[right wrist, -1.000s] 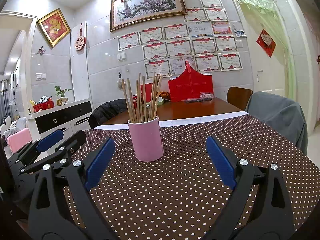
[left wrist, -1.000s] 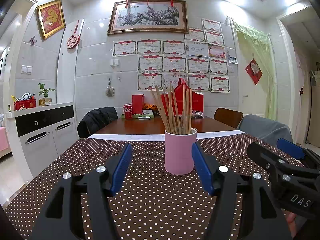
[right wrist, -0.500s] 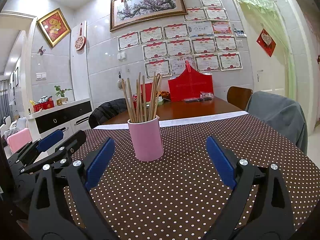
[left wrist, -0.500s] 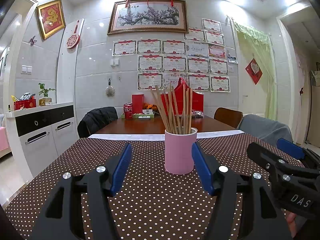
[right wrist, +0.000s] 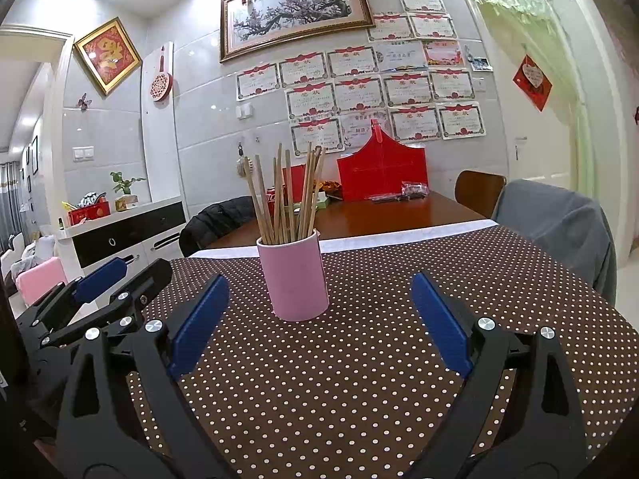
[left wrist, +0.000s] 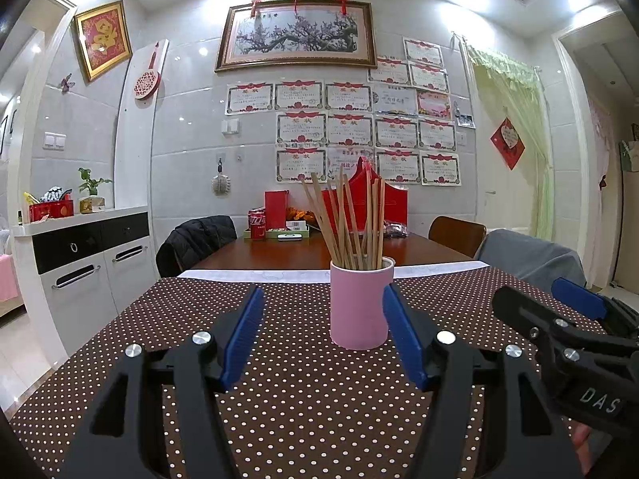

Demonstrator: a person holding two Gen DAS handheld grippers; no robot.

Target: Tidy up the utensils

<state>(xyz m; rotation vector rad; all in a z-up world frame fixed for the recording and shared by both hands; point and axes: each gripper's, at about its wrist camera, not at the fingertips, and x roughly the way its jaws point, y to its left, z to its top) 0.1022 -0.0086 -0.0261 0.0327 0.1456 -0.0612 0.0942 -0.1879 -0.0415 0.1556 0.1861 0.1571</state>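
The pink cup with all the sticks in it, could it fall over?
It might. The pink cup is tall and the chopsticks lean outward above its rim, so a nudge from either open gripper, left or right, could tip it. Pulling one chopstick could also drag the others out onto the dotted tablecloth.

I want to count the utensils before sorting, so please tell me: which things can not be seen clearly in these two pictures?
- Chopsticks: lower ends hidden inside the pink cup in both views; they overlap, so no sure count.
- Right gripper in the left wrist view: rear cut off by the frame edge.
- Certificates on the wall: print too small to read.
- Polka-dot tablecloth: near part covered by the open jaws.
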